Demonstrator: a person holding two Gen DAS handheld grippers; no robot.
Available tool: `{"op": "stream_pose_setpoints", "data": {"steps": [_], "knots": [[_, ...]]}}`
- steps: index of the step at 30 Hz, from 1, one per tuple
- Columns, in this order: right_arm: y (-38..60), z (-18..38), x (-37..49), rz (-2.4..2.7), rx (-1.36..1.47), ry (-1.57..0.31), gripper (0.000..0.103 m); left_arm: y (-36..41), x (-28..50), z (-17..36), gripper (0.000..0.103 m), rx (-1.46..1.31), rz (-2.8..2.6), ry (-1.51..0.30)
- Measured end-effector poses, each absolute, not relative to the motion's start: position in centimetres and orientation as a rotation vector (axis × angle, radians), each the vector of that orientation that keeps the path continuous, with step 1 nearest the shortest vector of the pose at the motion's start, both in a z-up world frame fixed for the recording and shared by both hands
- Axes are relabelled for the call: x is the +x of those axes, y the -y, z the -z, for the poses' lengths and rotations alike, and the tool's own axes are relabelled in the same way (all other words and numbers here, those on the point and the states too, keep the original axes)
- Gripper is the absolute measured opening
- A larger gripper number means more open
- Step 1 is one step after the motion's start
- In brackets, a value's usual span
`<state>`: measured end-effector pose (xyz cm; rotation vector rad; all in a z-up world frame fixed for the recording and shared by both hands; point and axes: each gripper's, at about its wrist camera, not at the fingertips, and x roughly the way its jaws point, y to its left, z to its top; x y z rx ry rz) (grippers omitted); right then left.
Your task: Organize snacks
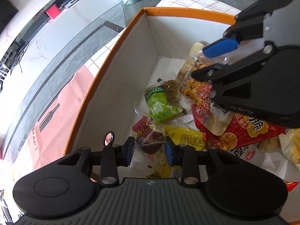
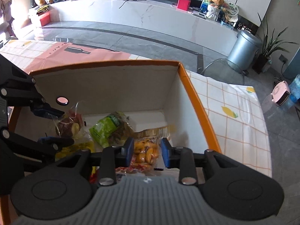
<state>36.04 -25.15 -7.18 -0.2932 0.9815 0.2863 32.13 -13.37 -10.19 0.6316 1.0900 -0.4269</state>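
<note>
Lying between open fingers [image 2: 128, 151]: peanut packet [image 2: 145, 152].

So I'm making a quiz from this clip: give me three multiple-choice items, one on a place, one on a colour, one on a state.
1. Where are the snacks?
A. on the floor
B. in the box
C. on the counter

2. What colour is the box rim?
A. orange
B. green
C. black

3. What is between the left gripper's fingers?
A. nothing
B. the raisin bag
C. a clear-wrapped dark snack

Key:
1 B: the packets lie inside the box.
2 A: the rim is orange.
3 C: the left gripper has the dark snack between its pads, while the raisin bag lies further in.
</note>
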Motion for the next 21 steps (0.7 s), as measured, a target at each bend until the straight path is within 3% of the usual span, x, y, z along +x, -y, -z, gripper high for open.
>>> {"op": "stream_pose_setpoints", "data": {"steps": [4,8,21], "knots": [[25.4,6.6,35.6,-0.276,-0.311,-0.985,0.032,13.7,32.2,10.3,0.048,0.653,0.426,-1.076],[25.3,5.7,35.1,-0.271,-0.324,-0.987,0.039,13.9,31.3,8.7,0.069,0.657,0.430,-1.026],[25.2,-0.7,32.4,-0.208,-0.217,-1.052,0.056,12.2,26.8,-0.1,0.071,0.606,0.417,-0.889]]}}
